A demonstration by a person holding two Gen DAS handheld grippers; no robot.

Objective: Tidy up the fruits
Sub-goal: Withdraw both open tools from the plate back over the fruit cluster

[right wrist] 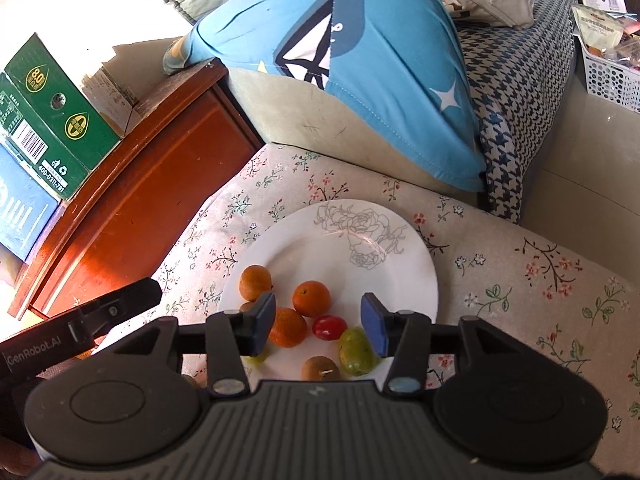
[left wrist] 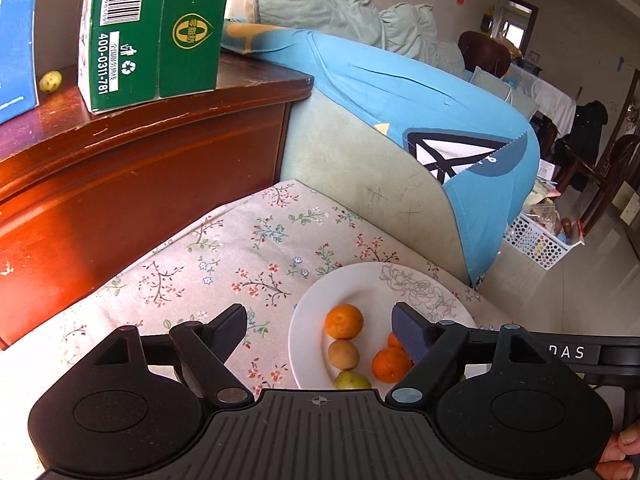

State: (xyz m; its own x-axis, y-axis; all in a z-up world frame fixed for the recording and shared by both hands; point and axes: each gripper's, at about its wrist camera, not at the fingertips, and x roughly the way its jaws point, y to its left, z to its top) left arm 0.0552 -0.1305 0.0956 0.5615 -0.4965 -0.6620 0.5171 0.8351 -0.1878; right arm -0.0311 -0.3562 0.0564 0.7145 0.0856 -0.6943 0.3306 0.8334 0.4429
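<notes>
A white plate (right wrist: pixel 392 276) with a grey rose drawing lies on a floral cloth. On it lie several small fruits: oranges (right wrist: pixel 311 298), a red tomato (right wrist: pixel 329 327), a green fruit (right wrist: pixel 355 350) and a brown fruit (right wrist: pixel 321 369). My right gripper (right wrist: pixel 319 322) is open and empty, its jaws either side of the fruits, just above the plate. My left gripper (left wrist: pixel 318 326) is open and empty over the plate's (left wrist: pixel 360 284) left edge, near an orange (left wrist: pixel 344 321) and a brown fruit (left wrist: pixel 343 354). The left gripper's arm also shows in the right wrist view (right wrist: pixel 80 320).
A red-brown wooden cabinet (left wrist: pixel 132 172) stands to the left, with a green carton (left wrist: pixel 152 32), a blue box (left wrist: pixel 16 40) and a small yellow-green fruit (left wrist: pixel 50 81) on top. A sofa arm under a blue cloth (left wrist: pixel 420 96) rises behind the plate. A white basket (left wrist: pixel 536 240) stands on the floor.
</notes>
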